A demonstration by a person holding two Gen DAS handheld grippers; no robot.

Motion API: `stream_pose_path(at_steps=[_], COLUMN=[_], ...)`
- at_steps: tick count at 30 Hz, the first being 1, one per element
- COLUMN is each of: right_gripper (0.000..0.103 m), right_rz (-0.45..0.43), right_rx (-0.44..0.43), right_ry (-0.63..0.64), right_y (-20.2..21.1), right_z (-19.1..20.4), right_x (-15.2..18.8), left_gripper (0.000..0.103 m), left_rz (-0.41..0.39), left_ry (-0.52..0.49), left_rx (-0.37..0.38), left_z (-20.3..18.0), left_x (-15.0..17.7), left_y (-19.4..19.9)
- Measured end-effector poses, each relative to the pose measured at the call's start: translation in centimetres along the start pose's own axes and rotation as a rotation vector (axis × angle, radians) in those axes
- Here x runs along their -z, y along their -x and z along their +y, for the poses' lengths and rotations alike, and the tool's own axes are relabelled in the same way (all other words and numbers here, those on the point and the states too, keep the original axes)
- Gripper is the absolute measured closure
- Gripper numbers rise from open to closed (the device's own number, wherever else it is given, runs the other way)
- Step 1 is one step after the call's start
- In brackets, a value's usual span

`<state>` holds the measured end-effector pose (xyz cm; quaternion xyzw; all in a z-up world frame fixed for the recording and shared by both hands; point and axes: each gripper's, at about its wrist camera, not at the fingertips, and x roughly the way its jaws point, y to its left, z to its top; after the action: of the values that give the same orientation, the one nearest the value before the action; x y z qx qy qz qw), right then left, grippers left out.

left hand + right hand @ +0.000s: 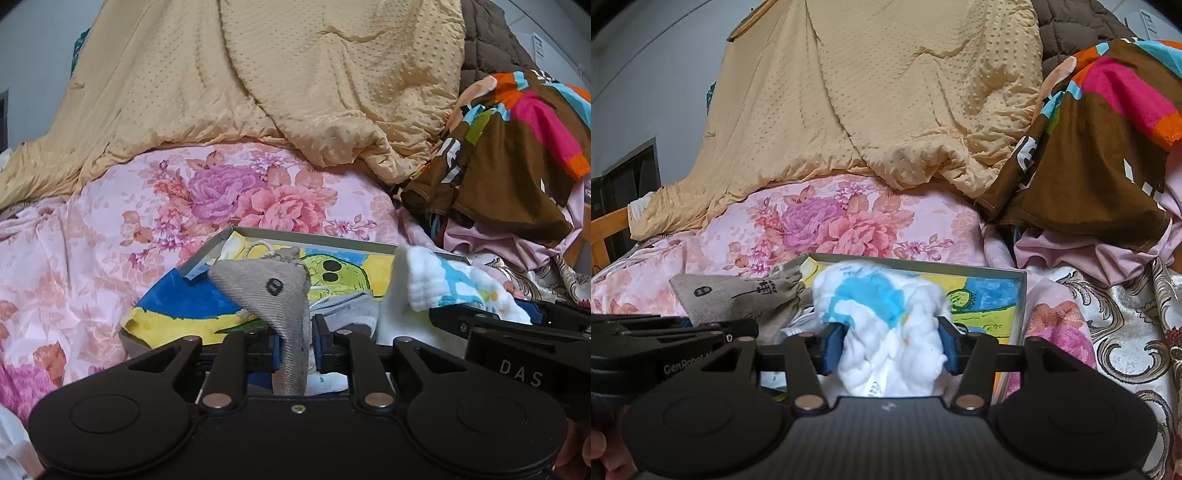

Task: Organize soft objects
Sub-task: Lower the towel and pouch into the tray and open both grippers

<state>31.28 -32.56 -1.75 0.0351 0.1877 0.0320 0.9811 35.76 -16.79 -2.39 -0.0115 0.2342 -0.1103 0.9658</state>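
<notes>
A shallow grey box (314,236) with a yellow, blue and green cartoon lining lies on the bed. A grey drawstring pouch (266,291) stands in it between the jaws of my left gripper (297,350). The left pad touches the pouch, and a gap shows at the right pad, so this gripper is open. In the right wrist view, the pouch (738,299) lies at the left of the box (923,264). My right gripper (892,349) is open around a crumpled white and blue cloth (882,306) that fills the space between its pads. From the left wrist, the cloth (436,284) sits at the right.
Behind the box, a pink floral sheet (221,192) covers the bed, with a heaped yellow dotted quilt (258,74) above it. A brown, pink and orange blanket (517,147) piles up at the right. A wooden bed frame (609,225) shows at the left.
</notes>
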Motion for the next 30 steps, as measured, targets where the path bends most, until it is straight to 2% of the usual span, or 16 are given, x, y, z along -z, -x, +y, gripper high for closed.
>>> stream_pose_path(at_steps=[2,5,10,17,23,26,28,30], right_gripper=[0.04,0.034,0.024,0.014,0.005,0.001,0.0,0.0], right_rz=[-0.002,-0.006,-0.005,-0.009,-0.033,-0.039,-0.039,-0.035], right_rx=[0.003,0.007,0.011,0.012,0.014,0.012,0.004,0.004], right_ry=[0.002,0.0,-0.016,-0.029,-0.047,-0.062,-0.069,-0.078], right_y=[0.1,0.4,0.8,1.7,3.5,4.9,5.8,6.9], right_z=[0.0,-0.2,-0.7,-0.9,-1.0,-1.1,-1.0,-0.7], right_x=[-0.1,-0.1,-0.1,-0.1,-0.2,-0.3,-0.4,-0.6], left_gripper=[0.084,0.078,0.061,0.051,0.034,0.021,0.012,0.009], left_rz=[0.001,0.006,0.015,0.012,-0.027,-0.053,-0.071,-0.082], left_ry=[0.016,0.037,0.089,0.103,0.101,0.104,0.101,0.102], left_rx=[0.0,-0.001,0.001,-0.012,-0.028,-0.042,-0.047,-0.042], left_z=[0.2,0.7,1.6,1.9,1.9,2.1,2.3,2.6], left_x=[0.1,0.1,0.1,-0.1,-0.2,-0.4,-0.4,-0.4], left_y=[0.1,0.3,0.8,2.1,4.5,6.1,7.4,8.9])
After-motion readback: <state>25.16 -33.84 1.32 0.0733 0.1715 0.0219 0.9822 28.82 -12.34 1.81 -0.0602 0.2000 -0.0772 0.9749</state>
